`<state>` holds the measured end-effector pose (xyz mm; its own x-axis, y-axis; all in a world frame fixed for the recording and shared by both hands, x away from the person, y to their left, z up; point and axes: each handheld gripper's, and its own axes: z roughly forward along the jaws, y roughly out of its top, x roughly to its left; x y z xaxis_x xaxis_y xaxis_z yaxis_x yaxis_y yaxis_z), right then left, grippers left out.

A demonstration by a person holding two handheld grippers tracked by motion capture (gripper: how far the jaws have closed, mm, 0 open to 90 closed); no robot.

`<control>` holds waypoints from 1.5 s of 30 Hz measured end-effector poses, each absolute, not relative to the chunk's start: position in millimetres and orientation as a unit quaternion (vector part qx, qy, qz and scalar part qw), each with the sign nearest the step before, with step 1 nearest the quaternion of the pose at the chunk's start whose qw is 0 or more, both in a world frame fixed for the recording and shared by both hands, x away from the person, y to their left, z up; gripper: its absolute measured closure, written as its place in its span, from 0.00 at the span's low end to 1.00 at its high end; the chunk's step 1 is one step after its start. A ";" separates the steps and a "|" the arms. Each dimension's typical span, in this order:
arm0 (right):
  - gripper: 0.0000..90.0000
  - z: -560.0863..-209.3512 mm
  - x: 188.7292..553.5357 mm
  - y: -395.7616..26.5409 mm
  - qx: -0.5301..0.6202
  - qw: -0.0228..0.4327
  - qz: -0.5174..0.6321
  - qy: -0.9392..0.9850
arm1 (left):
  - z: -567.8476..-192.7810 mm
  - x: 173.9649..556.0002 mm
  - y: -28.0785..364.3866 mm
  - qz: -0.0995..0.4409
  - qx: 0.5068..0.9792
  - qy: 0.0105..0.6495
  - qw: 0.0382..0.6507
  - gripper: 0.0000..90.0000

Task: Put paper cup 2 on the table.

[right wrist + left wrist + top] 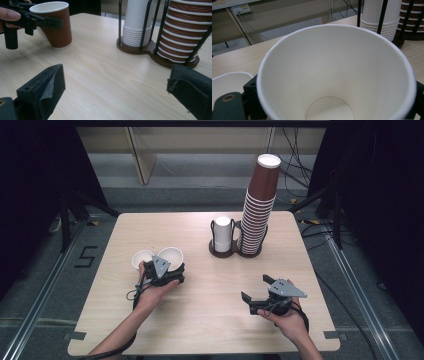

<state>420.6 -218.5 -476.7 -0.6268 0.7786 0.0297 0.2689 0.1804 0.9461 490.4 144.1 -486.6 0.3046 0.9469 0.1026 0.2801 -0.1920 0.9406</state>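
A brown ribbed paper cup (170, 254) with a white inside stands on the wooden table (210, 320), left of the middle. My left gripper (169, 263) has a jaw on each side of it, lying against its wall. The left gripper view looks straight down into that cup (334, 75). From the right gripper view the cup (58, 32) rests upright on the table in the left gripper (37, 21). A second cup (142, 259) stands just left of it. My right gripper (255, 287) is held low at the front right, jaws wide apart and empty (115, 85).
A dark wire cup rack (235, 251) stands at the back middle. It holds a short stack of white cups (223, 234) and a tall stack of brown cups (259, 210). Bare table lies between the two grippers.
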 end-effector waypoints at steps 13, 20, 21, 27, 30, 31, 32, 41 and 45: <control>0.02 -476.7 421.1 -218.5 0.354 0.243 0.531 0.730 | -483.8 492.3 147.0 0.371 0.675 0.454 0.449 0.04; 0.02 -476.6 420.3 -217.4 0.359 0.235 0.532 0.730 | -480.0 489.5 145.7 0.374 0.678 0.447 0.448 0.00; 0.02 -476.7 420.1 -216.7 0.360 0.233 0.532 0.730 | -479.4 489.3 145.4 0.375 0.677 0.444 0.451 0.00; 0.02 -476.7 419.9 -217.5 0.363 0.235 0.529 0.730 | -475.1 485.9 143.9 0.381 0.678 0.435 0.454 0.00; 0.02 -476.3 420.0 -217.8 0.363 0.230 0.531 0.730 | -470.9 481.3 145.6 0.384 0.679 0.430 0.455 0.00; 0.02 -476.4 420.4 -218.5 0.360 0.237 0.529 0.730 | -469.6 480.1 146.4 0.385 0.678 0.430 0.455 0.00; 0.02 -476.7 420.5 -217.9 0.362 0.238 0.532 0.728 | -469.6 480.1 146.4 0.385 0.678 0.430 0.455 0.00; 0.02 -476.6 418.9 -216.0 0.369 0.228 0.530 0.728 | -464.8 471.4 153.5 0.375 0.681 0.427 0.462 0.00; 0.02 -476.8 419.4 -215.9 0.371 0.226 0.530 0.728 | -462.6 467.6 155.2 0.376 0.682 0.426 0.460 0.00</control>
<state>419.4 -215.9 -476.8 -0.6227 0.7798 0.0639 0.2998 0.1624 0.9401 467.6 155.2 -462.6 0.3538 0.9275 0.1207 0.2362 -0.2135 0.9479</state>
